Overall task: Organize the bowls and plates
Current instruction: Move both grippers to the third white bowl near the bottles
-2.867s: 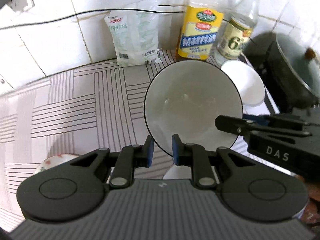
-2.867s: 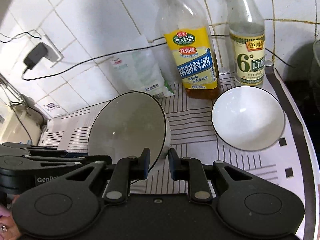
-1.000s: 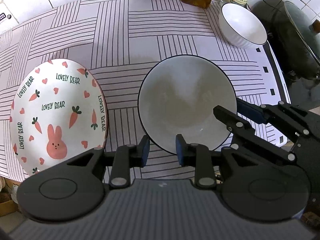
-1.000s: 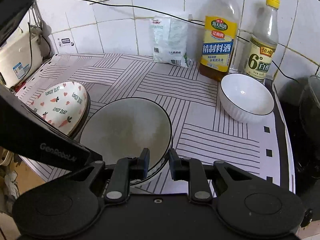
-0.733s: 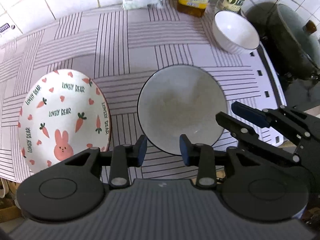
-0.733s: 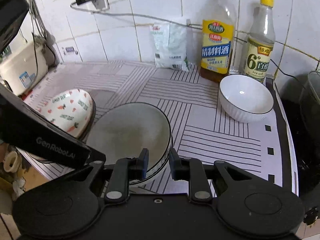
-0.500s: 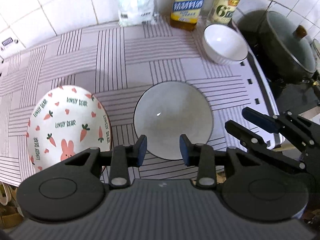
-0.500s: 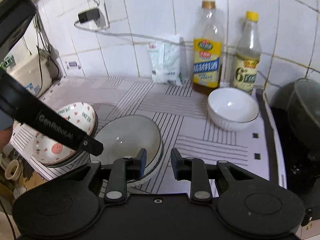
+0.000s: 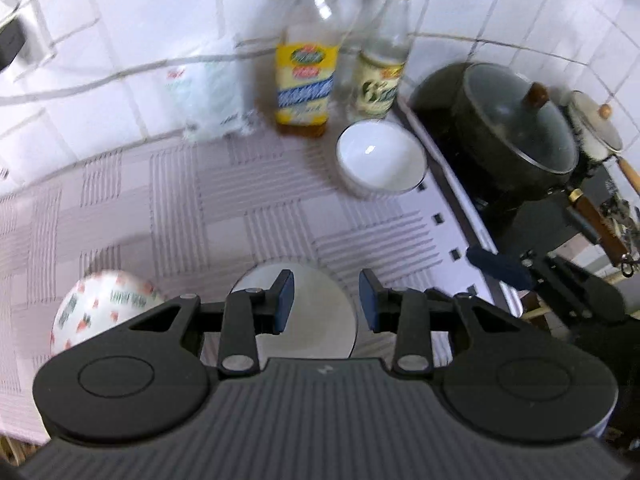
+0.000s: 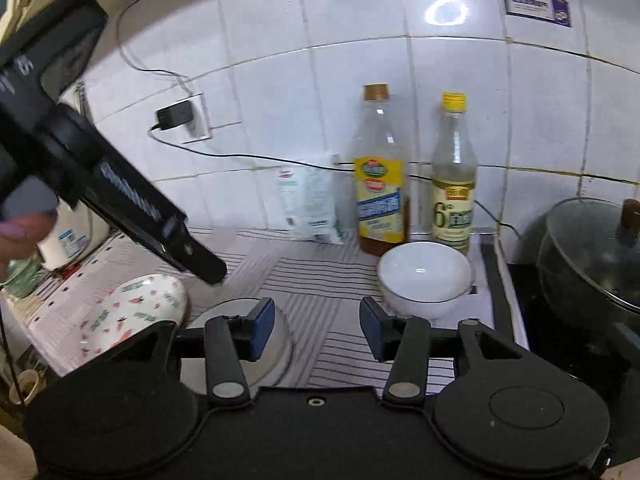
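Observation:
A grey bowl with a dark rim (image 9: pixel 316 320) sits on the striped counter near its front edge, partly hidden behind my left gripper (image 9: pixel 326 300), which is open and empty above it. The bowl also shows in the right wrist view (image 10: pixel 240 344). My right gripper (image 10: pixel 318 326) is open and empty, raised above the counter. A plate with a carrot and rabbit pattern (image 9: pixel 100 308) lies left of the grey bowl, also in the right wrist view (image 10: pixel 128 312). A white bowl (image 9: pixel 380 160) stands at the back right, also in the right wrist view (image 10: pixel 424 276).
Two bottles (image 10: pixel 380 184) (image 10: pixel 454 184) and a white bag (image 10: pixel 310 204) stand against the tiled wall. A dark lidded pot (image 9: pixel 516 128) sits on the stove at right. A cable (image 10: pixel 240 156) runs along the wall from a socket.
Both grippers let go of the grey bowl on the counter, opened wider and pulled up and back. The views now tilt toward the wall.

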Tool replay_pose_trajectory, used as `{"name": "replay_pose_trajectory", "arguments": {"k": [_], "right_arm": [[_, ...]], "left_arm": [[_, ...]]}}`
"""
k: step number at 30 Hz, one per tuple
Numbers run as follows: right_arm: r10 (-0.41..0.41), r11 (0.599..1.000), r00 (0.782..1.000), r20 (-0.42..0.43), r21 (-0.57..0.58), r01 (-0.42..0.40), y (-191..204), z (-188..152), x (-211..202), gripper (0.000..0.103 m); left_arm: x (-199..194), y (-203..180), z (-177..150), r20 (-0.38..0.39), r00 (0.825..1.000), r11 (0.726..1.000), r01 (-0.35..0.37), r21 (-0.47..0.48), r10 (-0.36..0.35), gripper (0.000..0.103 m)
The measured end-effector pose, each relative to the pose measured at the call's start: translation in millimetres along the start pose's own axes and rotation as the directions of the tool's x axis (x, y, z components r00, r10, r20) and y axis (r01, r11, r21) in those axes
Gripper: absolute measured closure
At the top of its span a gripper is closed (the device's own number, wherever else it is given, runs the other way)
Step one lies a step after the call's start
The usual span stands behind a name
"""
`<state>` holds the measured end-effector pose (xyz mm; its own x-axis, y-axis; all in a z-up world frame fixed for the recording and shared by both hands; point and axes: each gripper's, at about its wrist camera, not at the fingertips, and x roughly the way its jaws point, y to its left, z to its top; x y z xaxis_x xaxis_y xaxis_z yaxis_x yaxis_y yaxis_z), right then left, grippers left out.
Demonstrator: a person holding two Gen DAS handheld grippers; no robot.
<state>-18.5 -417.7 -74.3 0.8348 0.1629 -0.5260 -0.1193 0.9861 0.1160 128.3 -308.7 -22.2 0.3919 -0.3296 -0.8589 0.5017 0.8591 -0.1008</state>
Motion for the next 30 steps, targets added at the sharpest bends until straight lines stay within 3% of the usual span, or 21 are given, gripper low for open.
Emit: {"name": "replay_pose_trajectory", "arguments": {"k": [5, 10, 15, 16, 18, 21, 24, 30], "right_arm": [[-0.061, 0.998, 0.998, -0.026, 0.025, 0.061, -15.0, -4.9, 18.6, 0.047], [-0.066, 0.998, 0.998, 0.015, 0.012, 0.066, -17.3, 1.5, 18.7, 0.046], [-0.135, 0.989, 0.991, -0.004, 0.059, 0.136, -36.7, -1.6, 45.6, 0.040], [-0.147, 0.987, 0.989, -0.010, 0.070, 0.147, -41.4, -3.4, 52.1, 0.036], [-0.163, 0.981, 0.986, -0.026, 0.098, 0.165, -52.4, -8.2, 66.8, 0.031], [-0.198, 0.970, 0.979, -0.056, 0.134, 0.204, -66.9, -15.0, 90.1, 0.013], [-0.220, 0.961, 0.974, -0.055, 0.159, 0.226, -77.5, -21.0, 108.7, 0.012], [-0.245, 0.958, 0.960, -0.137, 0.117, 0.262, -87.0, -28.9, 156.6, 0.011]], "left_arm": [[14.8, -4.5, 24.3, -0.048, 0.998, 0.998, 0.053, 0.038, -0.051, 0.068], [30.1, -7.7, 50.0, -0.050, 0.996, 0.991, 0.073, 0.112, -0.068, 0.068], [66.8, -12.2, 74.6, -0.057, 0.994, 0.984, 0.099, 0.149, -0.091, 0.061], [76.2, -11.9, 78.7, -0.062, 0.994, 0.984, 0.095, 0.151, -0.086, 0.058], [101.1, -14.1, 87.9, -0.062, 0.998, 0.983, 0.035, 0.177, -0.024, 0.041], [131.0, -13.6, 97.1, -0.062, 0.998, 0.980, 0.013, 0.200, -0.001, 0.040], [160.3, -8.1, 104.3, -0.078, 0.997, 0.981, 0.027, 0.190, -0.012, 0.035], [201.5, -1.3, 108.9, -0.121, 0.992, 0.981, 0.052, 0.187, -0.029, 0.033]]}}
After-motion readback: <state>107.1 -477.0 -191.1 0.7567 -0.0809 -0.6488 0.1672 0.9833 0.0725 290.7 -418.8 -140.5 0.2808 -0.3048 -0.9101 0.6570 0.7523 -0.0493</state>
